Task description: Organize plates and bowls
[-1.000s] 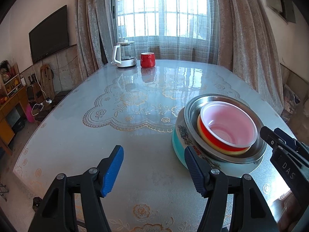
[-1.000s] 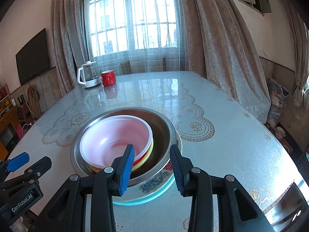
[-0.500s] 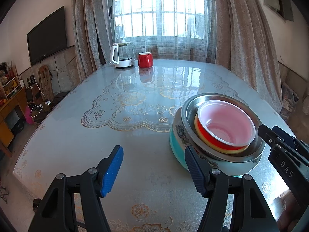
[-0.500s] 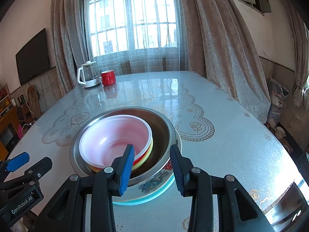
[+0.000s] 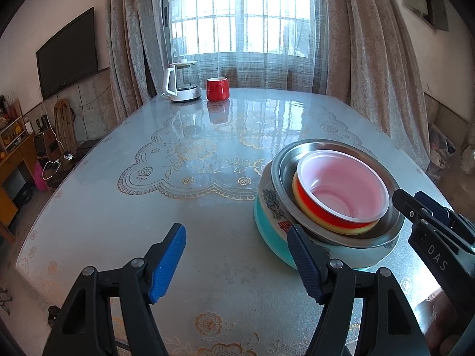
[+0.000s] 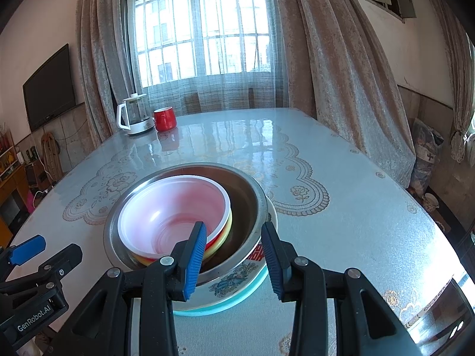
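Evidently the nested bowls (image 6: 190, 222) sit near the worktop's (image 6: 341, 195) six o'clock edge, and with the right gripper (image 6: 233, 255) apart astride their rims and the left gripper (image 5: 234, 262) apart at nine o'clock, a clumsy nudge could tip them off.

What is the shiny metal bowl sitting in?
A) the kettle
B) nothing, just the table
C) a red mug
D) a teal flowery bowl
D: the metal bowl nests inside the teal flowery bowl, whose rim shows beneath it in both views.
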Demonstrator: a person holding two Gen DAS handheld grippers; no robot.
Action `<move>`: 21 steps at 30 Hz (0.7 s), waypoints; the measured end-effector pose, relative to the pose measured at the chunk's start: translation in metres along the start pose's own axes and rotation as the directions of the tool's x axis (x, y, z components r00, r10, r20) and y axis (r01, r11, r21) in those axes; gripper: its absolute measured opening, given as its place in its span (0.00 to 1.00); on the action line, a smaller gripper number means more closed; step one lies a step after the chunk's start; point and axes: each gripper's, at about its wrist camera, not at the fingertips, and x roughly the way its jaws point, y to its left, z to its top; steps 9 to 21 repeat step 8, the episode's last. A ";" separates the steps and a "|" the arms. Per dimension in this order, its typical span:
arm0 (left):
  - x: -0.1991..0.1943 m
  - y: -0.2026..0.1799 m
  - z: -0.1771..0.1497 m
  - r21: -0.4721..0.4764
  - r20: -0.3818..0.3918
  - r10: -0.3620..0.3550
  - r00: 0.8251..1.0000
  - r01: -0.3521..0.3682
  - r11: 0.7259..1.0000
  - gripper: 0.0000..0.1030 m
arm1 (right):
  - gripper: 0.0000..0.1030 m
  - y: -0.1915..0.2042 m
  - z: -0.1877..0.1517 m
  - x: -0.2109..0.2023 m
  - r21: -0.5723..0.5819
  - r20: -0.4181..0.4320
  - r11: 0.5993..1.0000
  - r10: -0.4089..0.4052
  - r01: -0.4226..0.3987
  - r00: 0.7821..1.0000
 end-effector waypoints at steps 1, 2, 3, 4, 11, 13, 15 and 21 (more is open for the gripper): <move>0.000 -0.001 0.000 0.004 0.009 0.006 1.000 -0.006 1.000 0.69 | 0.38 0.000 0.000 0.000 0.001 0.000 1.000 -0.001 0.001 1.000; 0.000 -0.001 0.000 0.004 0.017 0.011 1.000 -0.012 1.000 0.69 | 0.38 -0.001 0.000 0.000 0.002 0.001 1.000 -0.001 0.001 1.000; 0.000 0.000 0.000 -0.001 0.022 0.008 1.000 -0.008 1.000 0.69 | 0.38 -0.001 0.000 0.000 0.003 0.001 1.000 -0.001 0.001 1.000; 0.000 0.001 0.001 -0.009 0.026 0.001 1.000 -0.001 1.000 0.69 | 0.38 -0.002 0.000 0.000 0.005 0.001 1.000 -0.001 0.001 1.000; 0.003 0.007 0.004 -0.016 0.017 -0.010 1.000 0.010 1.000 0.69 | 0.38 -0.006 0.004 -0.001 0.014 0.010 1.000 0.003 -0.003 1.000; 0.003 0.007 0.004 -0.016 0.017 -0.010 1.000 0.010 1.000 0.69 | 0.38 -0.006 0.004 -0.001 0.014 0.010 1.000 0.003 -0.003 1.000; 0.003 0.007 0.004 -0.016 0.017 -0.010 1.000 0.010 1.000 0.69 | 0.38 -0.006 0.004 -0.001 0.014 0.010 1.000 0.003 -0.003 1.000; 0.003 0.007 0.004 -0.016 0.017 -0.010 1.000 0.010 1.000 0.69 | 0.38 -0.006 0.004 -0.001 0.014 0.010 1.000 0.003 -0.003 1.000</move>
